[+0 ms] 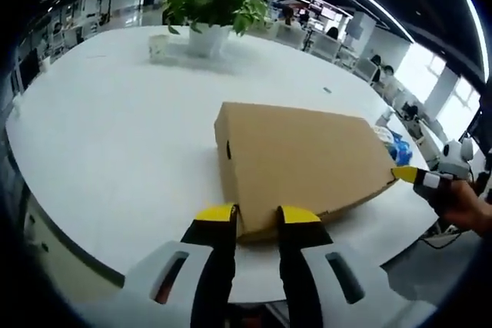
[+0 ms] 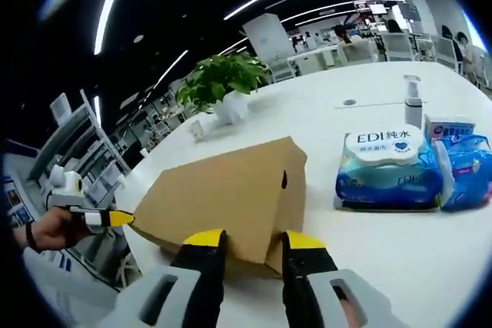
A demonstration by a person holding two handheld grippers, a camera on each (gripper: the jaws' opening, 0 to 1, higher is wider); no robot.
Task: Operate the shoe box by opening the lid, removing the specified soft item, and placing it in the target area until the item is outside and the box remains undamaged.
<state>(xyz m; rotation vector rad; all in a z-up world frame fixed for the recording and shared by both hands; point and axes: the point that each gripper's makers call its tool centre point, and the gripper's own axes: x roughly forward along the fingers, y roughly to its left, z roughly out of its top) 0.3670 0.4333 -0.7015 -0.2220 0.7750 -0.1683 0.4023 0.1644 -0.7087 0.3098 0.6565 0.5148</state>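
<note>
A plain brown cardboard shoe box [image 1: 307, 155] lies flat on the white table [image 1: 115, 136] with its lid down; a small hole shows in its end wall. My left gripper [image 1: 257, 217] has its yellow-tipped jaws close on either side of the box's near left corner, touching the cardboard. The right gripper [image 1: 419, 177], held by a hand, meets the box's far right corner. In the right gripper view the box [image 2: 231, 190] has its near corner between the jaws of my right gripper [image 2: 254, 242]. The left gripper [image 2: 104, 219] touches its left corner.
A green plant in a white pot [image 1: 207, 13] [image 2: 223, 82] stands beyond the box. A wipes pack [image 2: 388, 167], a blue packet [image 2: 465, 167] and a small pump bottle [image 2: 413, 101] sit right of the box. The table's curved edge [image 1: 92, 251] is close to me.
</note>
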